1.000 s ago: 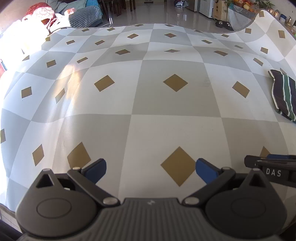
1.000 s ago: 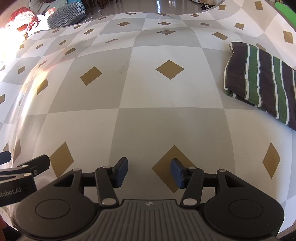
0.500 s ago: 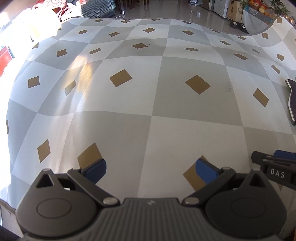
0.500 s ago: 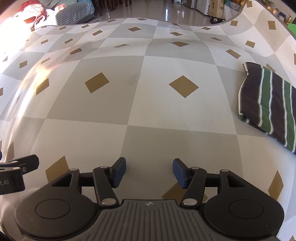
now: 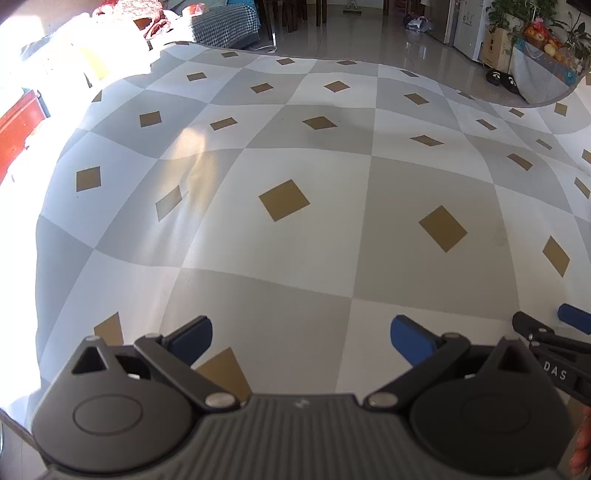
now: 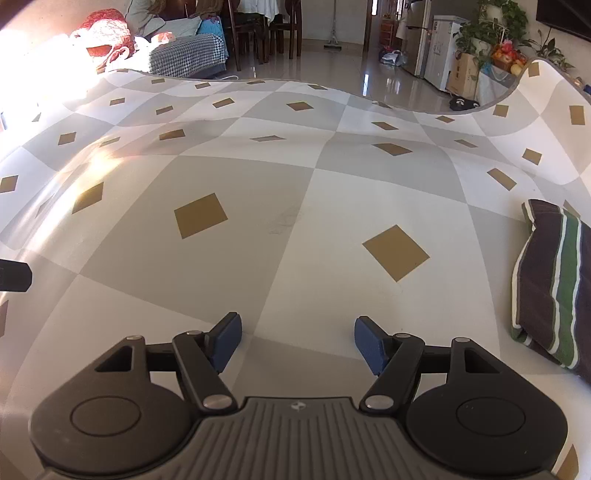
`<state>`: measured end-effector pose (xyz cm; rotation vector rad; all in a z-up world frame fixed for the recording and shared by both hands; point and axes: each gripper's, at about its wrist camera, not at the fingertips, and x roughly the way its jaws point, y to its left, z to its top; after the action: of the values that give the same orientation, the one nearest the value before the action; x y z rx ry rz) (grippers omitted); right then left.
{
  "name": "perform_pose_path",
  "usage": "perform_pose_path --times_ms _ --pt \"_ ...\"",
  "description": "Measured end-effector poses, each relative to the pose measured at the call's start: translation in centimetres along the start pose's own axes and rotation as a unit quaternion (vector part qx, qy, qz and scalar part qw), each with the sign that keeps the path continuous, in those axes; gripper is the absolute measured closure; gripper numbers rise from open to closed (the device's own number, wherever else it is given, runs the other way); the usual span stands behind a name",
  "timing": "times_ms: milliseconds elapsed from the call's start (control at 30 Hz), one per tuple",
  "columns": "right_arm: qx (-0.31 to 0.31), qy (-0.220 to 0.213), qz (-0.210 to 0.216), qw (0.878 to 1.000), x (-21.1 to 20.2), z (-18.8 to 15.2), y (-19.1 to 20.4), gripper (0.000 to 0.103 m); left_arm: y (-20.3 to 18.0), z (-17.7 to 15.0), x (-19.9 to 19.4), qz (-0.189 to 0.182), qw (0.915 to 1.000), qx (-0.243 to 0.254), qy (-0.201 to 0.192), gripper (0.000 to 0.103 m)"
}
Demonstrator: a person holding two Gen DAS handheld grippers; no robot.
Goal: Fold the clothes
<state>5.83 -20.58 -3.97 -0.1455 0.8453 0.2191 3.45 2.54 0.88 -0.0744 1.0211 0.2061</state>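
**Both grippers empty, folded garment off to the right**

Nearest in each view are the tools themselves. The left gripper (image 5: 301,334) hangs released over the cloth (image 5: 295,258), its blue pads wide apart with nothing between them. The right gripper (image 6: 297,341) is also empty; its jaws are opening, and only the checked cloth shows in the gap. Neither tool touches fabric.

The one garment (image 6: 550,284) in sight, dark with green and white stripes, lies already folded near the right edge of the cloth, to the right of the right gripper and somewhat ahead of it. Its long axis runs roughly near to far, along that edge. It is out of the left wrist view, so the right hand is clearly the nearer one.

The middle of the cloth ahead is bare. Farther off, beyond its far-left corner, a heap of clothes (image 6: 107,33) sits in bright sun, probably the next supply.
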Motion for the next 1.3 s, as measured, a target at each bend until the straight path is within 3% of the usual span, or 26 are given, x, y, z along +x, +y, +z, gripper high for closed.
perform_pose_path --times_ms 167,467,867,1300 --pt "-0.026 -0.044 0.023 0.998 1.0 0.0 -0.2 0.035 0.1 -0.3 1.0 0.033 0.9994 -0.002 -0.008 0.000" --pt "-0.042 -0.101 0.041 0.993 3.0 0.6 0.1 0.031 -0.1 -0.7 2.7 0.022 0.9994 -0.025 0.013 0.000" --pt "-0.042 -0.095 0.048 0.993 4.1 1.6 0.2 0.012 -0.3 -1.0 3.8 0.024 0.9989 -0.034 0.020 0.000" --pt "-0.041 -0.096 0.049 0.993 4.6 1.7 0.2 0.010 0.2 -1.8 3.2 0.027 0.9988 -0.040 0.010 0.000"
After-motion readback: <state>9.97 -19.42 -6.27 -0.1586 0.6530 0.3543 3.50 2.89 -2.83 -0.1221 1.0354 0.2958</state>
